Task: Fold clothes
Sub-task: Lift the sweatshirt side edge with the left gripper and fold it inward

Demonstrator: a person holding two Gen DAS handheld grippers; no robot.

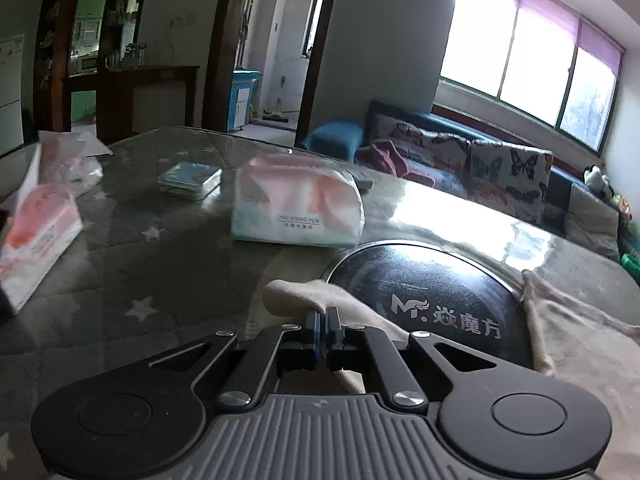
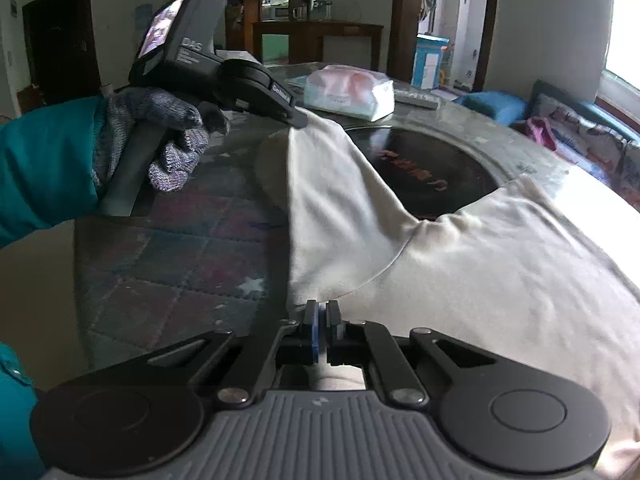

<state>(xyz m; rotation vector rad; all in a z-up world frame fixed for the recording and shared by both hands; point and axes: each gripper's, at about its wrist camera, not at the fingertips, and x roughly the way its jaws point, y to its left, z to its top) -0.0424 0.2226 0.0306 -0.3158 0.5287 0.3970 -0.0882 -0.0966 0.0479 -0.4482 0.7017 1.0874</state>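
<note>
A cream-white garment (image 2: 460,264) lies spread on the table, partly over a black round hotplate (image 2: 432,168). My right gripper (image 2: 322,312) is shut on the garment's near left edge. My left gripper (image 1: 325,320) is shut on a far corner of the same garment (image 1: 316,296), which shows cream in the left wrist view. In the right wrist view the left gripper (image 2: 298,120) is held by a gloved hand at the far end of that edge, and the cloth between the two is lifted into a raised fold.
The table (image 1: 160,264) has a dark star-patterned cover under glass. A tissue pack (image 1: 298,208) stands beyond the hotplate (image 1: 432,292), another pink pack (image 1: 36,240) at the left, a small box (image 1: 190,180) behind. A sofa (image 1: 500,176) is at the right.
</note>
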